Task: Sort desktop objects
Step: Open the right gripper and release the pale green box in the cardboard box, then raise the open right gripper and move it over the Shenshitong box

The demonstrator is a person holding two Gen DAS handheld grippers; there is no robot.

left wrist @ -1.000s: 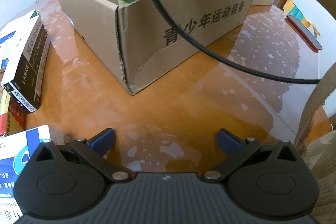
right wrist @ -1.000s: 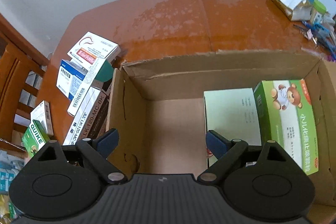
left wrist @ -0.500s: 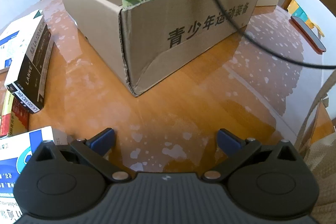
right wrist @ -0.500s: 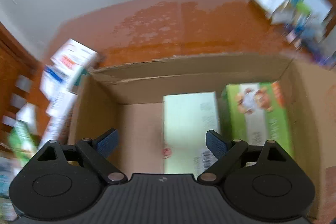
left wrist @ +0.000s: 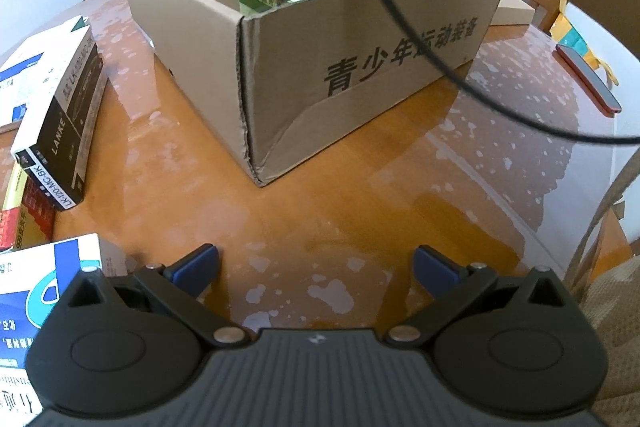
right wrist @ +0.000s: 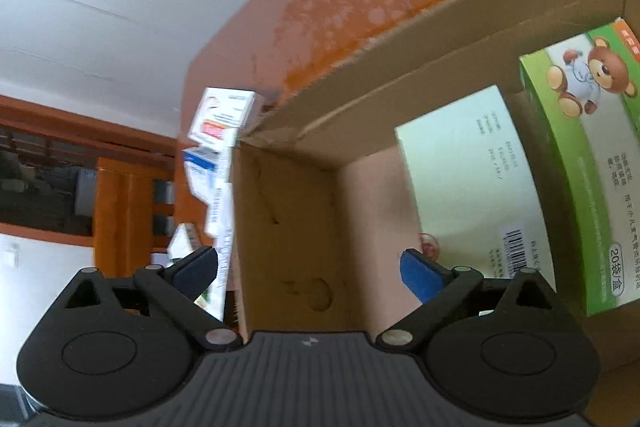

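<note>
While the right claw (right wrist: 310,265) is being opened, empty, over the cardboard box (right wrist: 288,227), a pale box (right wrist: 468,187) and bear-printed green box (right wrist: 584,163) are contained there; the left claw (left wrist: 316,267) is held released above the bench (left wrist: 320,219).

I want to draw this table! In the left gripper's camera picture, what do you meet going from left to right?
Black LANKE box → cardboard box → red phone.
</note>
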